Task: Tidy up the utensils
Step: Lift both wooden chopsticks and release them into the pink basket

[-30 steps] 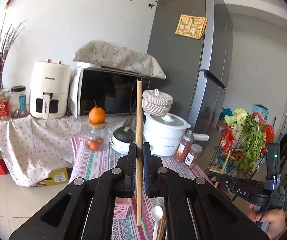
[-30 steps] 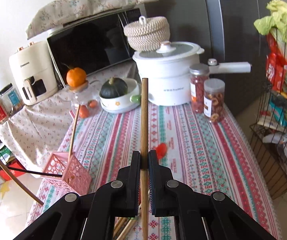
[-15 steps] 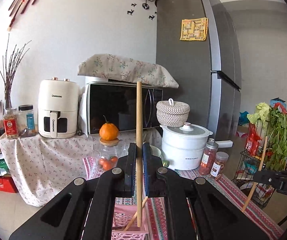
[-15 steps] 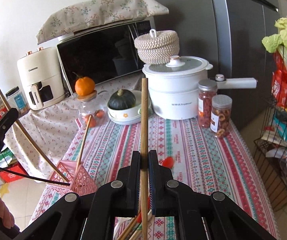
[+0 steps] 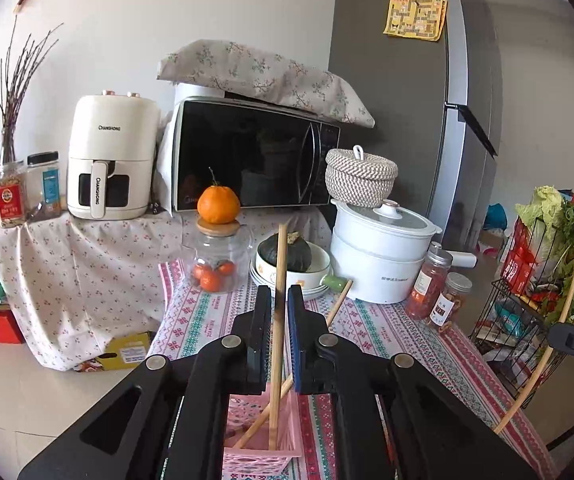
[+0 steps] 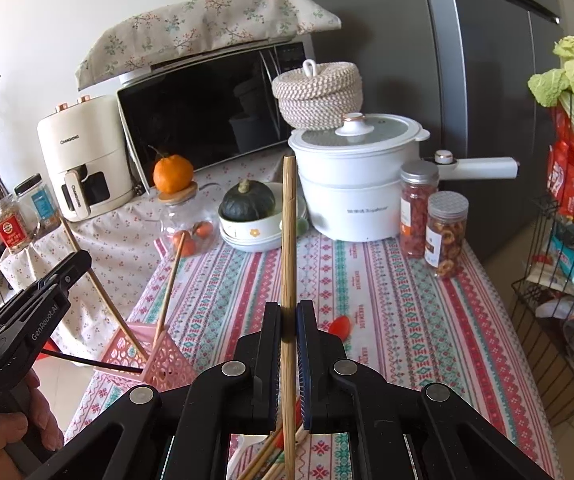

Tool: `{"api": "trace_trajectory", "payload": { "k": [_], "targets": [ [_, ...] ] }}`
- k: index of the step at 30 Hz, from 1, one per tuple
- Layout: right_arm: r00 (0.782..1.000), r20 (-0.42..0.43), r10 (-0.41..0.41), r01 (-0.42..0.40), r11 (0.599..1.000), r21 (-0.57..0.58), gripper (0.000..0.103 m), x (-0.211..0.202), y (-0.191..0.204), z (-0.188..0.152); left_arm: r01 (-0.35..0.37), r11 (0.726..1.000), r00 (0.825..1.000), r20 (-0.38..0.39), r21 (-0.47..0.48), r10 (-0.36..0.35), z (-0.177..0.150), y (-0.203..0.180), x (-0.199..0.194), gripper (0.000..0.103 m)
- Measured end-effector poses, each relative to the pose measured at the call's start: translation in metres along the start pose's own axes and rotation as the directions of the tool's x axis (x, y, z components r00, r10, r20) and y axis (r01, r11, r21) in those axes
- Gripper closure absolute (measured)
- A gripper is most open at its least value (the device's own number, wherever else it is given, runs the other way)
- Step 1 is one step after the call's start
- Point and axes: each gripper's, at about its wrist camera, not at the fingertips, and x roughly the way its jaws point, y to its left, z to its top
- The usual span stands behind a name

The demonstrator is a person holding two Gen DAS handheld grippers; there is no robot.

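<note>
A wooden chopstick point(image 5: 281, 256) stands between the jaws of my left gripper point(image 5: 279, 292). The jaws are opening, with a slim gap on each side, so the pads no longer press it. Its lower end rests inside the pink basket point(image 5: 255, 456), beside a second chopstick point(image 5: 339, 300) leaning there. My right gripper point(image 6: 288, 308) is shut on another upright chopstick point(image 6: 289, 220) over the striped tablecloth. Several loose chopsticks point(image 6: 271, 460) lie beneath it. In the right wrist view the pink basket point(image 6: 163, 360) sits at the table's left edge, under the left gripper point(image 6: 75, 264).
A red spoon point(image 6: 341, 324) lies mid-table. At the back stand a white pot point(image 6: 359, 184), two jars point(image 6: 431, 216), a bowl with a squash point(image 6: 247, 204) and a glass jar topped by an orange point(image 6: 173, 174). A wire rack of vegetables point(image 6: 559, 280) stands right of the table.
My left gripper has sunk over the pink basket and its jaws have parted a little. The chopstick slid down between them into the basket. The right gripper kept still.
</note>
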Motion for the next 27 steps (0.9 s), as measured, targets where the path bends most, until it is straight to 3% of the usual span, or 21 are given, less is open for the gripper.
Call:
{"api": "trace_trajectory", "payload": {
  "k": [2,3,4,11,18,27],
  "targets": [
    [1.000,0.008,0.008,-0.008,1.000,0.001,0.097,-0.001,0.002,0.002,0.001,1.000,1.000,-0.008,-0.004,-0.001,0.002,0.000,-0.003,0.070],
    [1.000,0.014,0.012,-0.013,1.000,0.002,0.097,-0.002,0.003,0.003,0.001,1.000,1.000,-0.007,-0.007,-0.001,0.003,0.000,-0.007,0.054],
    [1.000,0.019,0.018,-0.018,1.000,0.003,0.097,-0.002,0.004,0.004,0.000,1.000,1.000,-0.003,-0.013,0.000,0.005,0.000,-0.011,0.047],
    [0.994,0.070,0.079,-0.080,0.997,0.012,0.097,-0.002,0.025,0.017,0.008,1.000,0.999,-0.052,-0.027,-0.009,0.022,0.006,-0.048,0.032],
    [0.975,0.157,0.156,-0.162,0.986,0.026,0.097,-0.003,0.055,0.032,-0.024,0.999,0.995,-0.101,-0.037,0.020,0.028,0.030,-0.085,0.014],
    [0.950,0.228,0.216,-0.232,0.972,0.048,0.097,0.025,0.094,0.038,-0.066,0.992,0.987,-0.155,-0.104,0.049,0.019,0.077,-0.097,0.010]
  ]
}}
